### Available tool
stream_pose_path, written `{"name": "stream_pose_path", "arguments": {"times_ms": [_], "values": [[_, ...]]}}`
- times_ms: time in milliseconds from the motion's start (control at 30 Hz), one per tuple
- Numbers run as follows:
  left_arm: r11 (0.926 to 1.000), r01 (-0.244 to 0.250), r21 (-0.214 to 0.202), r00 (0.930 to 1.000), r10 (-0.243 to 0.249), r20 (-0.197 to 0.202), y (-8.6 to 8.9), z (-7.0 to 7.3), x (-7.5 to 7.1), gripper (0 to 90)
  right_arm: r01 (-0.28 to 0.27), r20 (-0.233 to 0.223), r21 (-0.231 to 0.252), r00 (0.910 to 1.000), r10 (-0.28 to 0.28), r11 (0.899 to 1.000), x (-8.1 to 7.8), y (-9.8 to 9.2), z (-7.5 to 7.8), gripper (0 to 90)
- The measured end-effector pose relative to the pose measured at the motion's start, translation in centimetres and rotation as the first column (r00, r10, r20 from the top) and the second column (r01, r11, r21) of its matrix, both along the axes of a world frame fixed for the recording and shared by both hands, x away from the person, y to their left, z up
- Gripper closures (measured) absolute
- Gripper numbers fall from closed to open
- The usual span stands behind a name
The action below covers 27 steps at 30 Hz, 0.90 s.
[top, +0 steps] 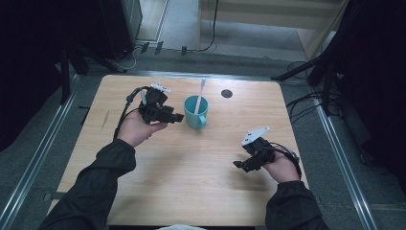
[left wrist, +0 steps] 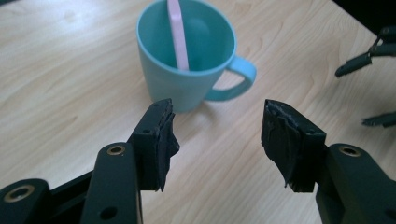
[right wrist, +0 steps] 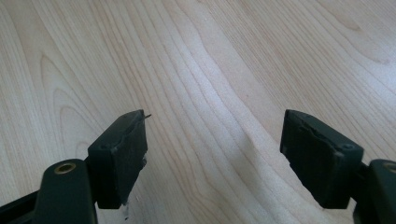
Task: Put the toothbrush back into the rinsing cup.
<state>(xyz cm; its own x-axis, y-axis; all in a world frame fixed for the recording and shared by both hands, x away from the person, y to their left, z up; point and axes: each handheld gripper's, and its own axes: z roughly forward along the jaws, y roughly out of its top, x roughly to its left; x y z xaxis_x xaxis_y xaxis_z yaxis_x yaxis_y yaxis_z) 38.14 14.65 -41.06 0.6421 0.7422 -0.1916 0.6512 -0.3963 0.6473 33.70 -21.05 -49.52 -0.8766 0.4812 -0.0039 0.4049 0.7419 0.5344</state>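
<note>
My left gripper (left wrist: 217,128) has its jaws spread apart, empty, just left of the teal mug (left wrist: 189,56) holding a pink stick (left wrist: 178,35); my right gripper (right wrist: 212,140) gapes near-right

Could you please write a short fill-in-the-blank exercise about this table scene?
1. The pink stick stands in the teal ____.
2. The left gripper is ____, with nothing between its jaws.
3. The mug rests on a ____ table.

Missing words: mug; open; wooden
</note>
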Motion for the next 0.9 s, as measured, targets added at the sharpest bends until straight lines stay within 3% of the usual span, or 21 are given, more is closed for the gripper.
{"name": "stream_pose_path", "arguments": {"times_ms": [100, 200, 500, 900], "values": [[1.0, -0.001, 0.01, 0.9999, 0.001, -0.01, 0.6, -0.5, -0.4, 41.9, -0.001, 0.002, -0.003, 1.0, 0.001, 1.0, 0.0, 0.0, 0.0, 23.4], [0.9999, -0.011, -0.009, 0.9998, 0.01, -0.019, 1.2, -1.0, -0.8, 41.8, 0.002, -0.001, -0.005, 1.0, -0.002, 1.0, 0.0, 0.0, 0.0, 23.4], [0.9998, -0.003, 0.019, 0.9992, 0.004, -0.039, 2.6, -2.5, -1.9, 40.4, 0.004, -0.001, -0.009, 1.0, -0.004, 1.0, 0.0, -0.1, -0.1, 23.4], [0.9997, -0.017, 0.02, 0.9983, 0.018, -0.055, 4.4, -3.9, -3.0, 40.2, 0.016, -0.003, -0.012, 0.9999, -0.016, 1.0, -0.4, -0.4, -0.2, 23.4]]}}
